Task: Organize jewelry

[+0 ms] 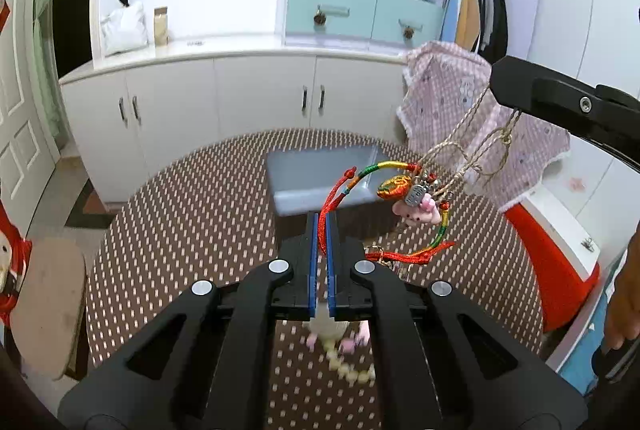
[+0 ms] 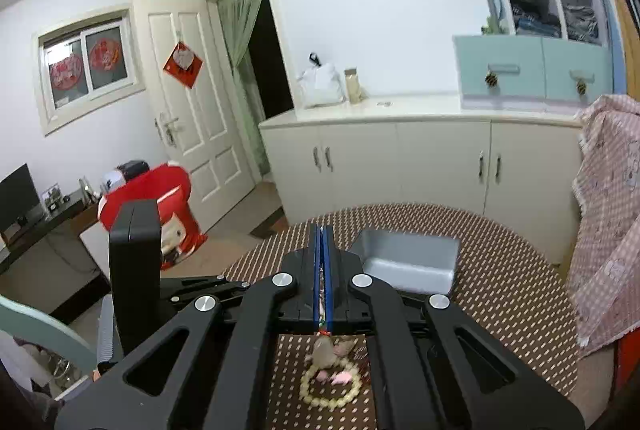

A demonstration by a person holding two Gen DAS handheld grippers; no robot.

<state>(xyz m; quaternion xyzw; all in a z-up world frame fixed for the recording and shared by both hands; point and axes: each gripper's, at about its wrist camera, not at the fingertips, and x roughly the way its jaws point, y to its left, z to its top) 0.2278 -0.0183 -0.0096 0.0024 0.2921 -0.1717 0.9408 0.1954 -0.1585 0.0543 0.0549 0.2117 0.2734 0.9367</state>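
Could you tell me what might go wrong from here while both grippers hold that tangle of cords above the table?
1. The red cord is pinched in the left gripper and the twine runs up to the right gripper; pulling apart could tighten the knot.
2. The pink charm could slip off, missing the grey box.

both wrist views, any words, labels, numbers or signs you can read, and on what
None can be read in either view.
Silver tag charm on the multicoloured cord bracelet: carries marks, too small to read.
Red diamond paper on the white door: bears a figure, too blurred to read.
Two red paper cuts in the window: pictures only, no text made out.
Jar on the counter: no label readable.
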